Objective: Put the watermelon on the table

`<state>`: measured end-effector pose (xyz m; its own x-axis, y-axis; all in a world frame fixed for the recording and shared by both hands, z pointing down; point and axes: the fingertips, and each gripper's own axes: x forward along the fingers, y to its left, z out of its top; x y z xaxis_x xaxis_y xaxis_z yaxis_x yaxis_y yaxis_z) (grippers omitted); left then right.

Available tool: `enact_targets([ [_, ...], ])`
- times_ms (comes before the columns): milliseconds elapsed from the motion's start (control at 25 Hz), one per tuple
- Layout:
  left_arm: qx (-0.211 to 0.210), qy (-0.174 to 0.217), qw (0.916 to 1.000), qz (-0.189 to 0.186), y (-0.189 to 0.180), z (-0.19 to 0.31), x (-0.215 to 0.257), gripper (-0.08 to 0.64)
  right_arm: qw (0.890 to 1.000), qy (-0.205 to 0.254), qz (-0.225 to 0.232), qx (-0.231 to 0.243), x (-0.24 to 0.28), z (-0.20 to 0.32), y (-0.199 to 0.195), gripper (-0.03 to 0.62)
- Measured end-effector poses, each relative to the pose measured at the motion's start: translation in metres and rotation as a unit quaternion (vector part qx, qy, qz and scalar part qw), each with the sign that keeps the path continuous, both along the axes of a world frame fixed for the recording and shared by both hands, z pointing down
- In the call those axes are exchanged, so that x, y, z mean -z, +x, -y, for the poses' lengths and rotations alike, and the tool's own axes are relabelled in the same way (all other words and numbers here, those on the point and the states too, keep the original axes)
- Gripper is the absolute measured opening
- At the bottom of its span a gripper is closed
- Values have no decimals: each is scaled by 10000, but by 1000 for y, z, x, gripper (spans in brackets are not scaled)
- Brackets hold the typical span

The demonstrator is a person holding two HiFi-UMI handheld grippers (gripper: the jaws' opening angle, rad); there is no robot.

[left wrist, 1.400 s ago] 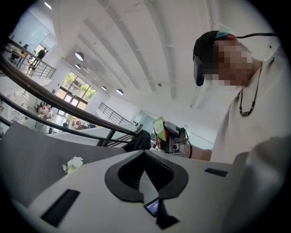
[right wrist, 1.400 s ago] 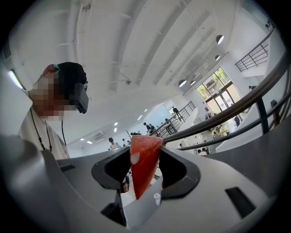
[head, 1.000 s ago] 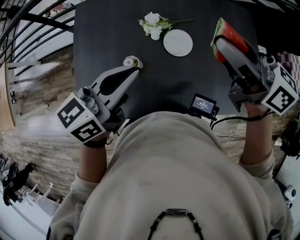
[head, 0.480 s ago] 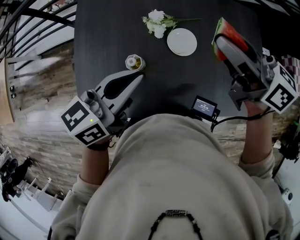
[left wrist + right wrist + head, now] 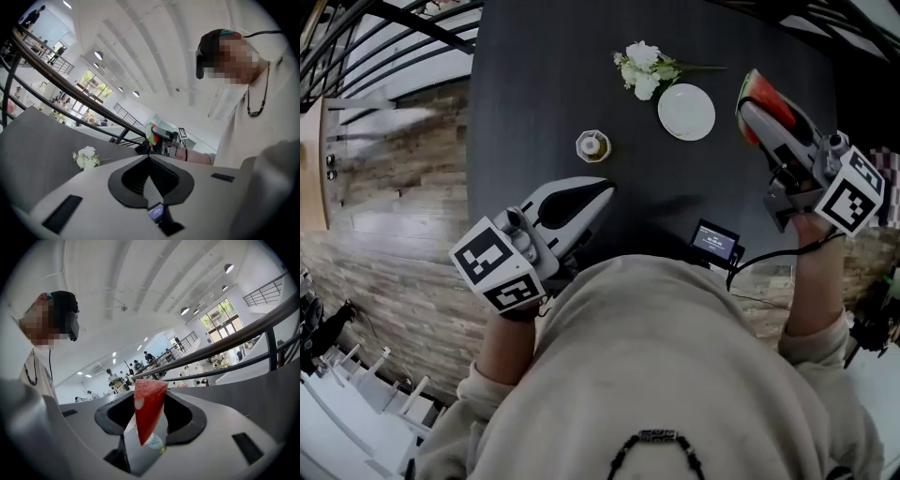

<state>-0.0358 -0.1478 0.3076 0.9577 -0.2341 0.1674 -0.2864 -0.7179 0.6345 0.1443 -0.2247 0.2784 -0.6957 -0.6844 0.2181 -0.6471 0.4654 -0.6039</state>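
A watermelon slice (image 5: 766, 94), red with a green rind, is held over the right side of the dark table (image 5: 534, 84). My right gripper (image 5: 756, 111) is shut on it. In the right gripper view the slice (image 5: 146, 413) stands point-down between the jaws of the right gripper (image 5: 149, 401). My left gripper (image 5: 605, 189) hovers over the table's near edge, shut, with nothing in it. In the left gripper view the jaw tips of the left gripper (image 5: 149, 157) meet, and the slice (image 5: 149, 132) shows beyond them.
On the table, a white plate (image 5: 686, 111) lies just left of the slice, white flowers (image 5: 642, 67) lie behind the plate, and a small jar (image 5: 593, 145) stands ahead of the left gripper. A small screen device (image 5: 715, 241) with a cable sits at the near edge. Railings border the table.
The right gripper has come down with the watermelon slice over the table's right side. The left gripper has shifted a little to the right. Both keep their jaws as they were.
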Motion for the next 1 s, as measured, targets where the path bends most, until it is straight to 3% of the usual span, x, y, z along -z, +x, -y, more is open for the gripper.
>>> enact_targets([
  [560,587,-234,9979,164,-36,-1,-13,6,9903,-964,-966,249,-131,35,8,199],
  [1000,664,-335,9970,236,-42,-7,-20,6,9826,-1388,-1226,164,-185,41,18,199],
])
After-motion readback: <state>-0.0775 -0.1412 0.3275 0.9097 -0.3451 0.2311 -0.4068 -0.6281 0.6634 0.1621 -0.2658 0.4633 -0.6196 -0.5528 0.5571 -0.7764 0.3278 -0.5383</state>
